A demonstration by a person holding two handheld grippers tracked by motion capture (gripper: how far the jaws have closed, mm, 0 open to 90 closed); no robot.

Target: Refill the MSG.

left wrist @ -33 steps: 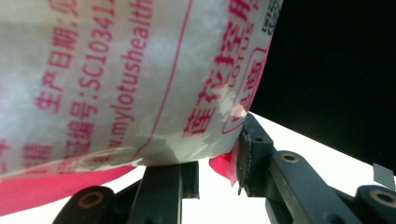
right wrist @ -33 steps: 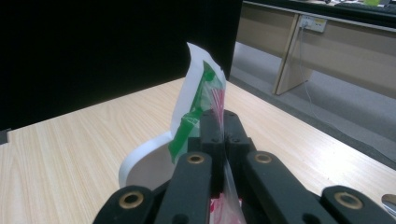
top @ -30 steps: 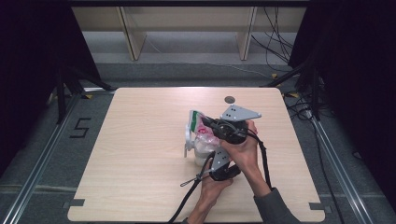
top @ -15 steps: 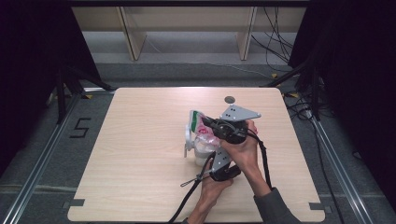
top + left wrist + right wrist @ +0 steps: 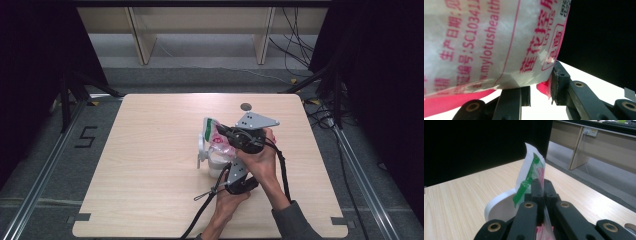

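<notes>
Both forearms come in over the near edge of the bench (image 5: 150, 210), right of its middle, and meet close together. The right hand (image 5: 262, 162) reaches farther in, its wrist bent so that the right tongs (image 5: 223, 132) point across towards the left edge; their jaws are pressed flat together on the upper edge of a plastic bag (image 5: 215, 137), clear film with a green strip and red print. The left hand (image 5: 227, 200) sits nearer the near edge, angling the left tongs (image 5: 222, 172) up at the bag's underside. In the left gripper view the bag's (image 5: 486, 42) printed lower part lies between these jaws, the right-hand jaw against its red edge; whether they actually press it I cannot tell. The bag hangs over a white cup (image 5: 207, 155) standing near the bench's centre.
</notes>
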